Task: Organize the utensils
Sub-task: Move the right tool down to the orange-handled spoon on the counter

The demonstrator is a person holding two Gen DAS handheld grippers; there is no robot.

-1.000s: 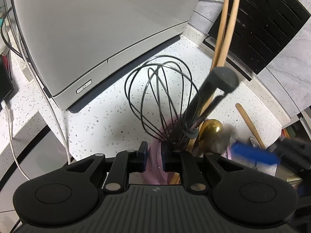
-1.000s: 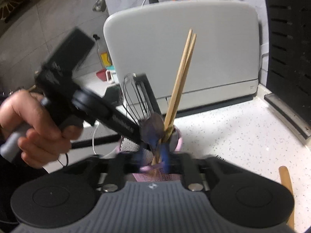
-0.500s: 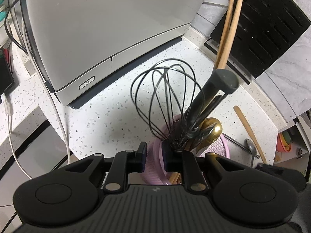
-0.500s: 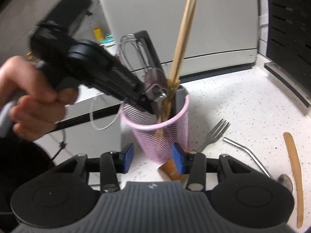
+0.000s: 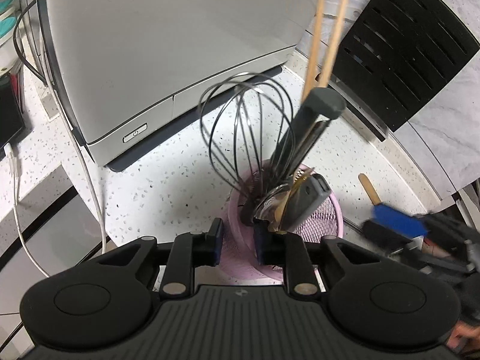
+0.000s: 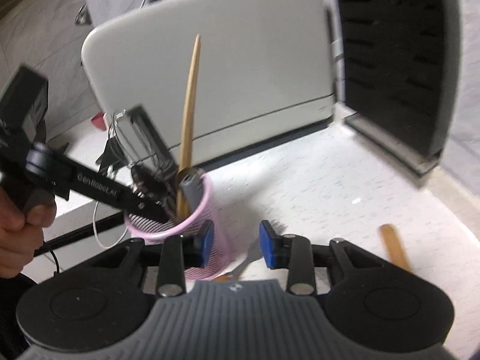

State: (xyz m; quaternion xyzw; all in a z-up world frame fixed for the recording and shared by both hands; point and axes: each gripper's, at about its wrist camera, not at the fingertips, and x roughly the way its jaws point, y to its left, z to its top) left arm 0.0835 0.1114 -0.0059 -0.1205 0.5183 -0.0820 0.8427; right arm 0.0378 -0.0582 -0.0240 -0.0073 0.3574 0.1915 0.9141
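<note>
A pink mesh cup [image 5: 327, 219] stands on the speckled counter. It holds a wire whisk [image 5: 246, 126], two wooden chopsticks [image 5: 327, 45], a dark handle [image 5: 309, 123], a spoon and a grey handle [image 5: 309, 204]. My left gripper [image 5: 238, 240] straddles the cup's near rim, one pad outside and one inside. Its jaws are opening and the pads stand off the thin wall. My right gripper [image 6: 237, 243] hangs low beside the cup [image 6: 207, 198], on its right. Its jaws are closing and press on nothing. A fork [image 6: 249, 261] lies behind them.
A grey-white appliance [image 5: 150, 45] fills the back, and a black slotted rack [image 5: 405, 45] stands to its right. A wooden stick [image 6: 393, 246] lies on the counter at the right. A white cable [image 5: 90, 180] runs down the left edge. A hand [image 6: 18, 225] holds the left gripper [image 6: 150, 207].
The left pads have spread apart at the cup rim. The right gripper drew back from over the cup, then shifted to its right side with narrower jaws, and shows again at the left view's right edge.
</note>
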